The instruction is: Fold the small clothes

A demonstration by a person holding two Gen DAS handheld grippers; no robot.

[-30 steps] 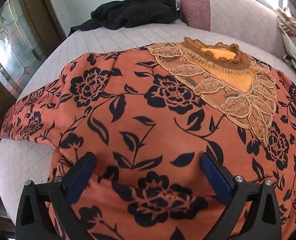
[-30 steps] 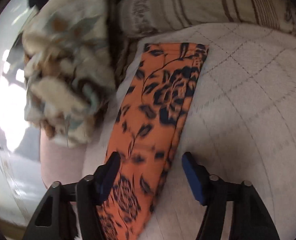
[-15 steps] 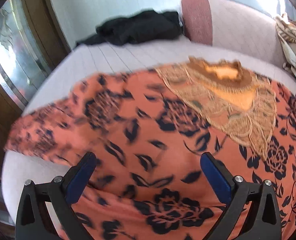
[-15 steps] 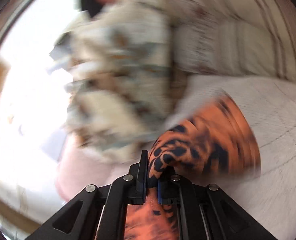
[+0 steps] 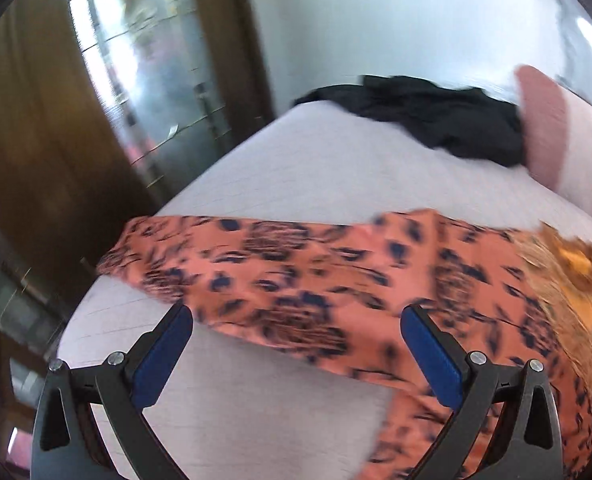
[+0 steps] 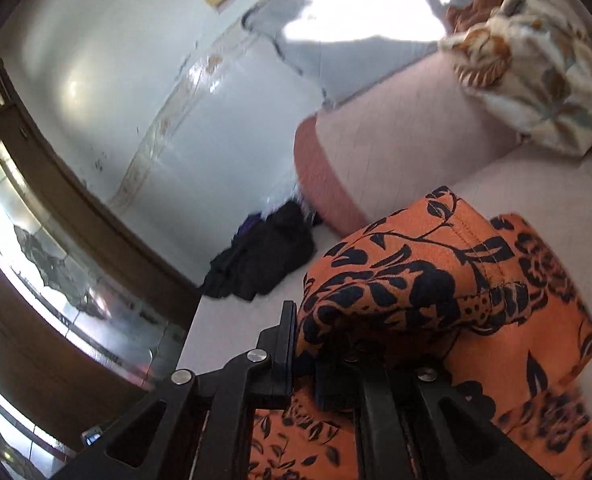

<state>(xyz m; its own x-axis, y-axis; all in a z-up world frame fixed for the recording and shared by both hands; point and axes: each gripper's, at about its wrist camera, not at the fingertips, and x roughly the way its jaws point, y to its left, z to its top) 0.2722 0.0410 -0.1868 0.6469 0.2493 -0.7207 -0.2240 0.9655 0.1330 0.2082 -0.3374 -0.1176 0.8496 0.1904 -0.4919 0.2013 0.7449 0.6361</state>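
Sleeve work first, from the left wrist view: the orange floral top (image 5: 336,280) is spread across the pale quilted bed (image 5: 296,168), one sleeve reaching out toward the bed's left edge. The left gripper (image 5: 296,344) is held just above that sleeve with its jaws spread wide and nothing between the blue pads (image 5: 163,356). For a tidy fold, the sleeve is probably best pinched near its cuff and laid flat over the body, so no slack gets bunched underneath. Everything here is smeared by motion blur, so the print and the lace neckline (image 5: 568,280) are hard to read, and the hem is cut off at the bottom right. A black garment (image 5: 436,120) is left lying at the far end of the bed.

Right wrist view: the right gripper (image 6: 308,360) is pressed together on a bunch of the same orange fabric (image 6: 416,280), a stitched hem draped over the top. The pads are buried under cloth, so how much is actually caught can't be told. The fold should likely be carried over low and released only once it's lined up. A cream patterned cloth (image 6: 536,80) is piled on the pink cushion (image 6: 396,148).
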